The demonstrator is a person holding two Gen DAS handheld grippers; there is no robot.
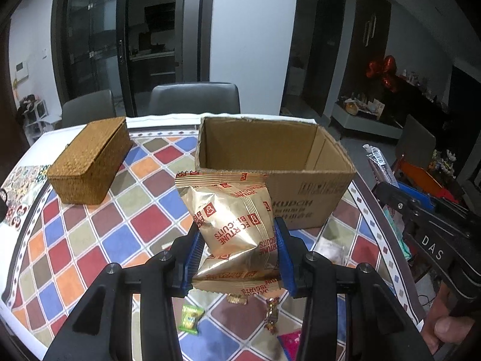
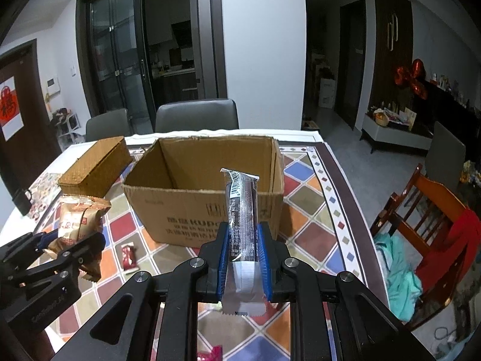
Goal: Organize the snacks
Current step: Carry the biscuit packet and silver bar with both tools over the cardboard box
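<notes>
Both grippers loaded: our left gripper (image 1: 239, 240) is clamped on one gold biscuit packet (image 1: 231, 210), pads pressing its lower half, top seal sticking up in front of the cardboard box (image 1: 306, 192). Our right gripper (image 2: 243, 252) is closed tight on one long dark snack bar (image 2: 243, 210), upright between the blue pads, barcode end up, white end hanging below the jaws. Box count: one cardboard, open top, inside looks empty from both views; one woven lidded box (image 1: 90, 162) to its left, well apart from it. Loose on the patterned tablecloth (image 1: 144, 219) under the left gripper: one green candy (image 1: 190, 320), one gold-wrapped candy (image 1: 272, 316), one pink wrapper (image 1: 290, 338) partly cut off, plus a clear packet (image 1: 330, 251) by the box corner. Right wrist view adds one red packet (image 2: 129, 257) lying near the box front. Two grey chairs (image 2: 197, 115) behind the table, one wooden chair (image 2: 427, 210) on the right with red and teal cloth over it. Thumb (image 1: 448, 328) visible on the right handle.
</notes>
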